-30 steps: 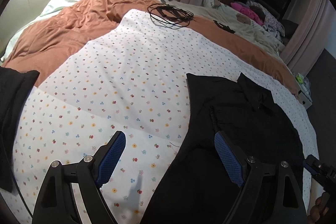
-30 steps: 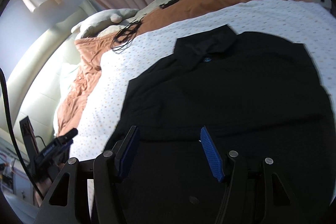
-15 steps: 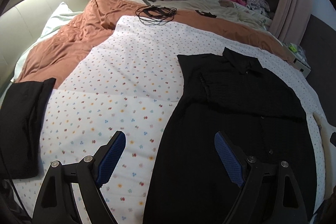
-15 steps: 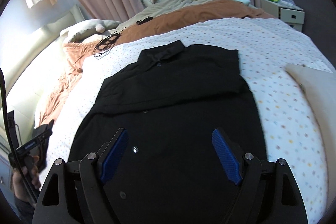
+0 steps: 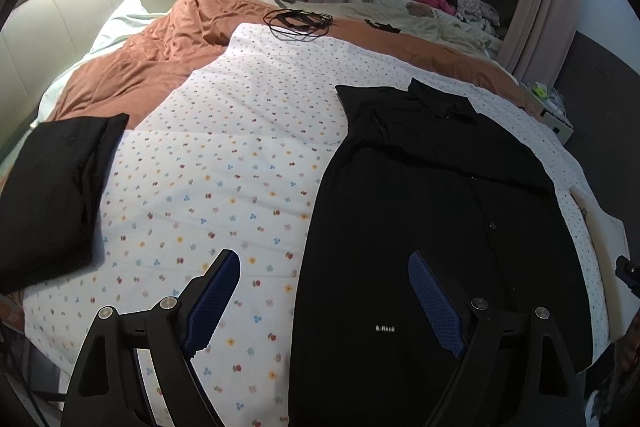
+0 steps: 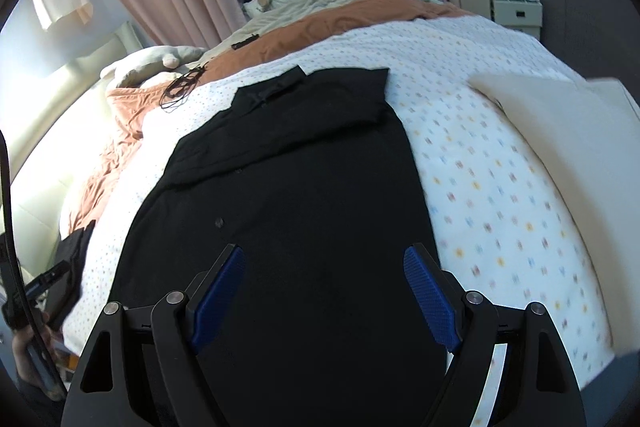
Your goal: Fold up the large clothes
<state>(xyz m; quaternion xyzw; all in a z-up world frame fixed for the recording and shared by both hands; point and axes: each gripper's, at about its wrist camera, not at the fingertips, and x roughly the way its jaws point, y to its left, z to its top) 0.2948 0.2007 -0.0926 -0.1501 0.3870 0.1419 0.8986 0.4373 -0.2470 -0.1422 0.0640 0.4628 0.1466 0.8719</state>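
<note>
The bed's floral quilt (image 5: 224, 163) is carrying the black shirt (image 6: 288, 187), lying flat. I'm holding my left gripper (image 5: 324, 303) and right gripper (image 6: 324, 291) above its hem, jaws spread wide, gripping nothing.

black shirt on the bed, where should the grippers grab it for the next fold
Probably the hem corners nearest the grippers. The black shirt lies flat and lengthwise on the dotted quilt, collar at the far end, sleeves already folded across the chest. Both the left gripper and right gripper hover open over the hem end, so come in low from the near edge, one per corner, then carry the hem toward the collar.
</note>
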